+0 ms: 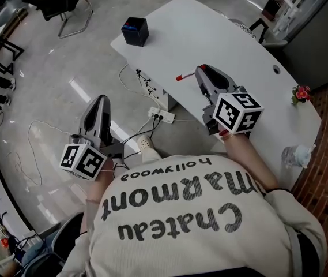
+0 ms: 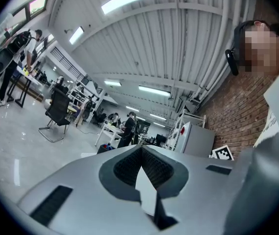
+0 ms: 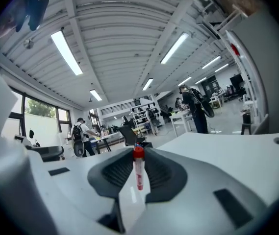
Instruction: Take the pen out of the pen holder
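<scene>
Left tongs (image 1: 101, 101): tips pressed together, holding nothing, out over the floor.
Pen holder (image 1: 135, 31): black box at the corner of the white table (image 1: 227, 36).
Pen (image 1: 185, 75): red-capped, well apart from the holder, pinched in my right tongs (image 1: 201, 70) over the table.

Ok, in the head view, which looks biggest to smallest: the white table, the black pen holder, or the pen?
1. white table, by far the largest
2. black pen holder
3. pen, a thin sliver, though the holder sits farther from the camera
</scene>
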A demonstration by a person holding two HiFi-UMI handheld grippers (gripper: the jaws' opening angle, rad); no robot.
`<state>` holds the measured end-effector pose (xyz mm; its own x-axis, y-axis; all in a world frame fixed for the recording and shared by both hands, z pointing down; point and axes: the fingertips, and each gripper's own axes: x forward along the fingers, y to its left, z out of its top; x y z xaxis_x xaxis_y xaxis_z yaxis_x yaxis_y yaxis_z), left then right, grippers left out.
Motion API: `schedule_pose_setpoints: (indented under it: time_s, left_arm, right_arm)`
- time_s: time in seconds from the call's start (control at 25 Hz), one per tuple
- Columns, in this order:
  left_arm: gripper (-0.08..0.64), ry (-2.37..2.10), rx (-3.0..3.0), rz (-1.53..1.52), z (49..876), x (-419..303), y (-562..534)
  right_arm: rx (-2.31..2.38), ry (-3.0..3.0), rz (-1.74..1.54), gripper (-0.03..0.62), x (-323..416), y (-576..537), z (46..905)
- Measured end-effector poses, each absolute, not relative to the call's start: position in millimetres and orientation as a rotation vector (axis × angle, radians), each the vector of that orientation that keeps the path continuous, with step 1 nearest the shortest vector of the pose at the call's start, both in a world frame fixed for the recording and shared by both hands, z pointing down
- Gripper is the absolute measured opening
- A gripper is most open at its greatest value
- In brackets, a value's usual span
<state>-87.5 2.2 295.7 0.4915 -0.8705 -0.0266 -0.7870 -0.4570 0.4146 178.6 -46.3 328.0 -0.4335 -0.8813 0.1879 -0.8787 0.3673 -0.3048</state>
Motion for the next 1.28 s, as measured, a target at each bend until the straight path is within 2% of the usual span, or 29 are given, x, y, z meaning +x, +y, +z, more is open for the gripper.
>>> schedule_pose_setpoints:
  time_s: [0.4, 0.8, 1.28]
  left_arm:
    - [0.002, -1.439, 2.376, -0.318, 297, -63, 60]
    - [0.002, -1.383, 2.421, -0.277, 298, -60, 60]
    - [0.002, -1.276, 2.454, -0.248, 290, -73, 53]
  right_arm:
    - [-1.624, 2.560, -0.565, 0.074, 211, 10, 315]
    - [-1.691, 2.503, -0.560, 0.074, 219, 16, 319]
    - [-1.724, 2.527, -0.558, 0.075, 182, 27, 314]
